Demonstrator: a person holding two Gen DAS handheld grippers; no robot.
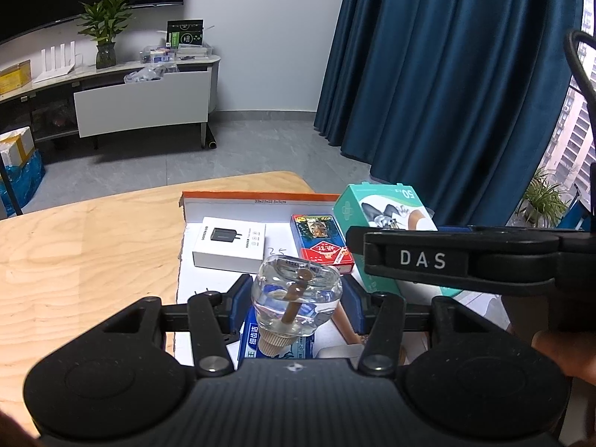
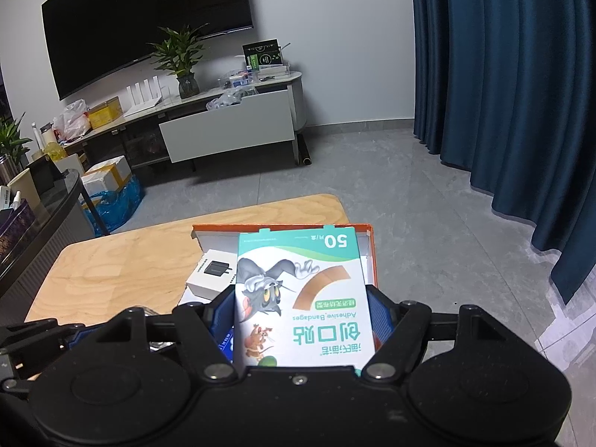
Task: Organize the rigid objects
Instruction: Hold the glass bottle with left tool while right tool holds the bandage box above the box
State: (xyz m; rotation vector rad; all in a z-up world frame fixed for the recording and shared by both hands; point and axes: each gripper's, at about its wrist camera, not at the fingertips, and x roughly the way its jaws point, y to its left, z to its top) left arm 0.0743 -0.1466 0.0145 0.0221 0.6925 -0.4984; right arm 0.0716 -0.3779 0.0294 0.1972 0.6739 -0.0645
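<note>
A clear glass bottle [image 1: 296, 298] with a cork-coloured cap is being held between the blue pads of the left gripper [image 1: 296, 303], its jaws being kept fairly narrow and pressed on the bottle's sides, cap end toward the camera. It is being held above a shallow white tray [image 1: 223, 206] with an orange rim, which is lying on the wooden surface [image 1: 93, 246]. A bandage box [image 2: 301, 294], printed with a cartoon cat and mouse, is being gripped flat between the widely spread jaws of the right gripper [image 2: 301, 316], also over the tray. In the tray, a white charger box [image 1: 229, 242] and a red card pack [image 1: 322, 247] are lying near each other, apart, and a blue packet [image 1: 275, 342] is being partly hidden under the bottle. Beyond the surface, grey floor, a blue curtain [image 1: 447, 74] and a TV stand [image 1: 141, 100] are being seen.
</note>
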